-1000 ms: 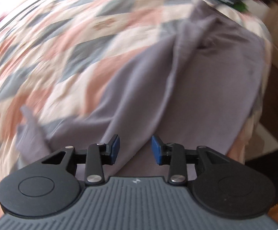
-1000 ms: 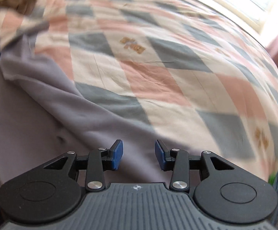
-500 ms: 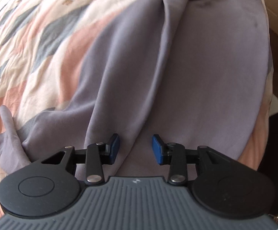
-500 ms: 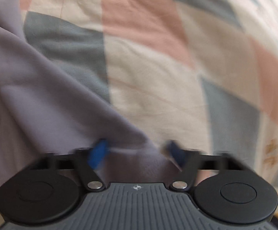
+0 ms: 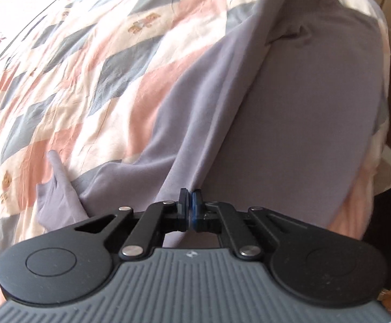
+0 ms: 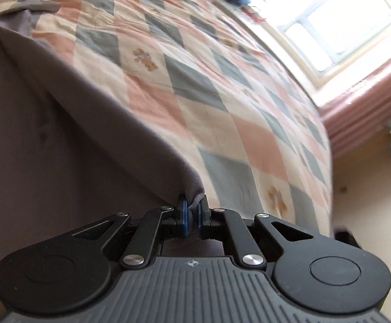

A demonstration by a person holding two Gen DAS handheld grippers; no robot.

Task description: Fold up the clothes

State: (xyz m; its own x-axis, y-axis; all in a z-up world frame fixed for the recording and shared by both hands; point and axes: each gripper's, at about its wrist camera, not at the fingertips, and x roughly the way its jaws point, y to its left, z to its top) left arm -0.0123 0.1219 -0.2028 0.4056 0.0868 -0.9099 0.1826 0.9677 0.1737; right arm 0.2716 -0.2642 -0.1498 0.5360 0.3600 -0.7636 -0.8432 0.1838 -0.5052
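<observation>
The lilac-grey garment (image 5: 289,113) is lying across the near edge of the patchwork quilt (image 5: 69,80), with the left gripper (image 5: 188,210) pinching a raised fold of it and the right gripper (image 6: 192,215) clamping its bunched corner between blue pads.

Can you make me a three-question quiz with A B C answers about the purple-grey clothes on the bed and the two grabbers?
1. Where does the lilac-grey garment lie?
A. on the checked quilt
B. on the floor
C. on a chair

2. Which colours are the quilt's diamonds?
A. green and black
B. pink, grey and cream
C. only red

3. What is the left gripper doing?
A. wide open
B. shut on the garment
C. holding a hanger

Answers: 1 A, the fabric spreads across the quilt. 2 B, those three shades repeat all over it. 3 B, its blue pads pinch a fold; the right gripper pinches an edge too.
</observation>
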